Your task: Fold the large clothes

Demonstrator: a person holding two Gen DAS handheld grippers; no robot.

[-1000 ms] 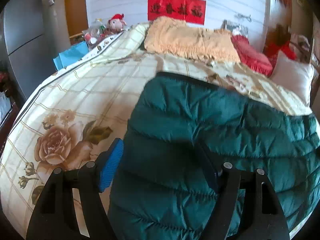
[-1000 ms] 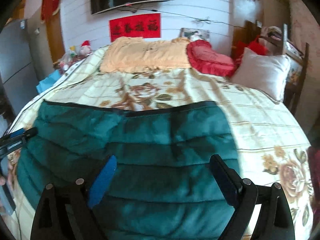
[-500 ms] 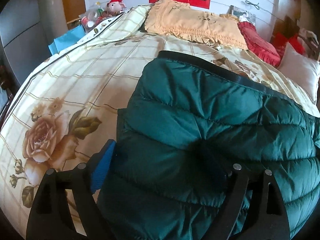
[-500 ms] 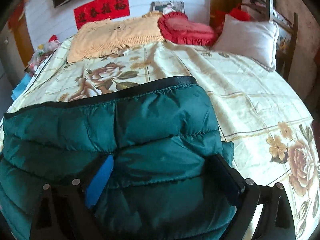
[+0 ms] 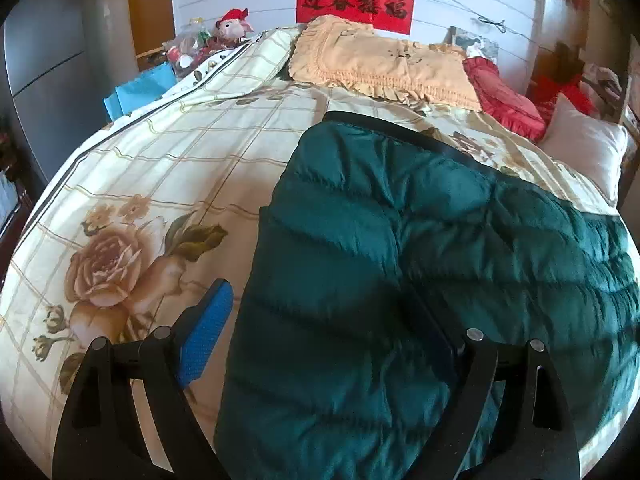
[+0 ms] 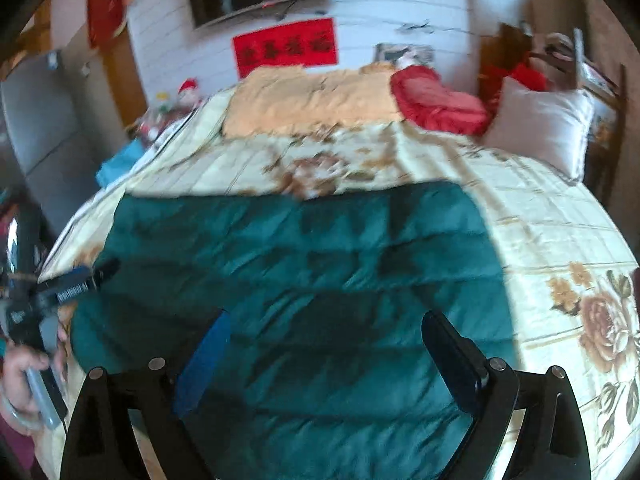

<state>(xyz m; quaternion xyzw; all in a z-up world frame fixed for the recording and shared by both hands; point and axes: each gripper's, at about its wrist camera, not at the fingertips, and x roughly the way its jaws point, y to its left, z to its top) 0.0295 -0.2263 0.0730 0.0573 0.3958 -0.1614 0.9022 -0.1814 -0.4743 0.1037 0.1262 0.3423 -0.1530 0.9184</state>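
- A dark green quilted puffer jacket (image 5: 420, 264) lies folded into a broad rectangle on a bed covered with a cream checked bedspread printed with tan roses (image 5: 132, 208). A black trim band runs along the jacket's far edge.
- The left gripper (image 5: 320, 328), black with a blue pad on its left finger (image 5: 204, 336), has its jaws spread wide. They have just been opening. The jacket's left edge lies between the fingers, with the blue pad clear of the fabric over the bedspread. The right finger is over the green fabric; whether it touches cannot be told.
- The right gripper (image 6: 328, 356), of the same build, also stands wide apart, with green quilting showing between its fingers and no pinch on the fabric. This view is blurred.
- In the right wrist view the left gripper (image 6: 76, 280) shows at the jacket's left side, with a person's hand (image 6: 24, 372) on its handle.
- At the head of the bed lie a pale orange frilled pillow (image 5: 380, 64), a red cushion (image 5: 504, 96) and a white pillow (image 5: 588, 152).
- A red banner with black characters (image 5: 356, 0) hangs on the white wall.
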